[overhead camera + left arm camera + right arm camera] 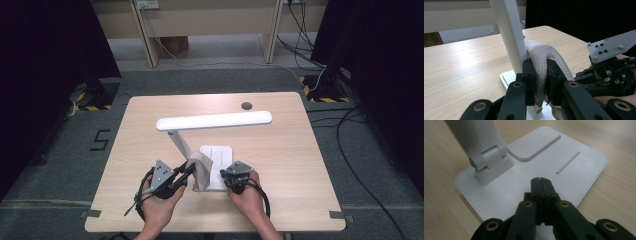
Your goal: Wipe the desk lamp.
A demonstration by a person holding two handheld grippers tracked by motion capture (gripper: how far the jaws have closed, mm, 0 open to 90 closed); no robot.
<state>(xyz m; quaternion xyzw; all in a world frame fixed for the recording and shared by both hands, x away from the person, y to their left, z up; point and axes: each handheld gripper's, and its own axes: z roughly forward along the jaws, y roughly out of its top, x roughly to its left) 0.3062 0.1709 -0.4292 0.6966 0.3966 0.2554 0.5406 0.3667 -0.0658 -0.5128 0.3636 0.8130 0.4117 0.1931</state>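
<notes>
A wiping of the white desk lamp (212,122) appears to be under way, judged from how things lie: a grey cloth (201,171) is pinched between the jaws of the left gripper (186,171) and is laid against the lamp's slanted stem (179,144), just above the base (220,156). How much of the lamp has been wiped cannot be told; the long head at the upper middle of the high view and most of the base look untouched by the cloth at this instant, so most of the job is judged to remain.

In the left gripper view the cloth (541,65) is seen at centre frame, folded over and squeezed between the 2 black jaws, with the stem (509,35) touching it on the left. The jaws of the right gripper (541,181) are pressed together on nothing, their tips resting on or just over the base (579,172) at lower centre, seemingly steadying the lamp on the surface (280,165)
</notes>
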